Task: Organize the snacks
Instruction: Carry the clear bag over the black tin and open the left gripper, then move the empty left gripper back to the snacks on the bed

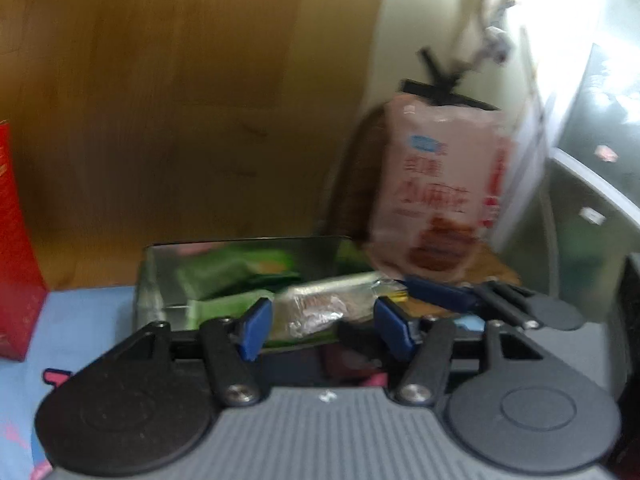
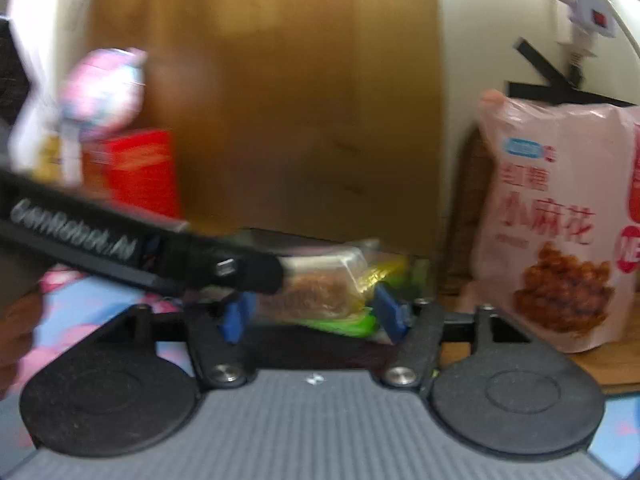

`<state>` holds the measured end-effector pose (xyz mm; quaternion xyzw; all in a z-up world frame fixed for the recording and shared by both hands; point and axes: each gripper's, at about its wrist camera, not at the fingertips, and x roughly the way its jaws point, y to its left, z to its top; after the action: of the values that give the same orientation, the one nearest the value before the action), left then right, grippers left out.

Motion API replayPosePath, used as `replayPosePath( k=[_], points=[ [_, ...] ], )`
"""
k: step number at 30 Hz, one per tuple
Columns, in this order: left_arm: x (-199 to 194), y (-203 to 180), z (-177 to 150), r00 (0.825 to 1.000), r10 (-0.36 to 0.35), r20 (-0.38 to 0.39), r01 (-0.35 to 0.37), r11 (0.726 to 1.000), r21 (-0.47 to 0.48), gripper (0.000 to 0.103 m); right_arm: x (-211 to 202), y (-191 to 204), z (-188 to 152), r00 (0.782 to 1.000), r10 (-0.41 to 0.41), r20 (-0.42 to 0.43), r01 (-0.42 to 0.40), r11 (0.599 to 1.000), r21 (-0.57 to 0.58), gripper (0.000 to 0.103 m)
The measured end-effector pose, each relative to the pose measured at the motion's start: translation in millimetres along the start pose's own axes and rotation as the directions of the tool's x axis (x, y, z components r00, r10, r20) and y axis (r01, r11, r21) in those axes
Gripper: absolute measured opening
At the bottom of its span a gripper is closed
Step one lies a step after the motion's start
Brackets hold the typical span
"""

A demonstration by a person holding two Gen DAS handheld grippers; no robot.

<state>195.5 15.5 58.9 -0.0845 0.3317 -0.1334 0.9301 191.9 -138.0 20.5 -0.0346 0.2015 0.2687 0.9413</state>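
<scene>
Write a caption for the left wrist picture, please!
Left gripper open above a metal tin of snacks, pink snack bag standing behind.

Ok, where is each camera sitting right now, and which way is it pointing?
Left wrist: on the left hand-held gripper, looking forward and slightly down at a metal tin holding green packets and a clear-wrapped snack; its own blue fingers show, jaws apart.
Right wrist: on the right hand-held gripper, facing the same tin from further right; its blue fingers show, and the other gripper's black body crosses in front.
Shared: the clear-wrapped snack, pink snack bag, red box, wooden panel.
</scene>
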Motion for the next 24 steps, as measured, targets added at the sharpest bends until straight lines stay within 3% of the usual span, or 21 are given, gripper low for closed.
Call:
replayPosePath(
  k=[3,6,8,10,14,16,18,20,24],
  points=[
    [-18.4,18.2,-12.9,0.998,-0.05,0.029,0.051,0.998,-0.042,0.057,-7.1,-6.4,-10.5,1.0,-0.023,0.012,0.022,0.999,0.025,0.073],
    [-47.1,39.2,-34.1,0.996,-0.054,0.072,0.059,0.996,-0.071,0.059,-32.5,-6.9,-26.9,0.999,0.018,0.036,-0.02,0.998,0.064,0.075],
    [-60.0,51.8,-46.7,0.996,-0.057,0.066,0.064,0.991,-0.114,0.06,-47.5,-2.3,-38.7,0.996,0.091,0.022,-0.093,0.99,0.11,0.075],
    [-71.1,64.9,-63.3,0.997,-0.055,0.048,0.062,0.984,-0.166,0.06,-55.6,8.8,-47.8,0.981,0.196,0.002,-0.195,0.97,0.146,0.075],
    [-88.7,80.0,-99.2,0.998,-0.069,0.01,0.07,0.962,-0.265,0.06,-55.4,42.0,-60.5,0.948,0.314,-0.054,-0.302,0.939,0.168,0.074],
    [-94.9,79.9,-115.2,0.998,-0.07,-0.005,0.065,0.955,-0.29,0.06,-48.3,56.2,-64.9,0.939,0.331,-0.09,-0.314,0.936,0.161,0.064],
    [-100.8,78.8,-128.1,0.997,-0.069,-0.016,0.061,0.952,-0.3,0.06,-40.2,62.8,-68.9,0.931,0.344,-0.125,-0.323,0.932,0.163,0.046],
    [-106.4,78.5,-139.8,0.997,-0.069,-0.027,0.057,0.949,-0.309,0.06,-39.1,67.1,-75.9,0.931,0.329,-0.156,-0.302,0.937,0.176,0.036],
    [-116.7,77.6,-159.4,0.997,-0.063,-0.038,0.048,0.949,-0.311,0.06,-62.3,60.3,-87.1,0.931,0.342,-0.128,-0.31,0.926,0.215,0.035]
  ],
)
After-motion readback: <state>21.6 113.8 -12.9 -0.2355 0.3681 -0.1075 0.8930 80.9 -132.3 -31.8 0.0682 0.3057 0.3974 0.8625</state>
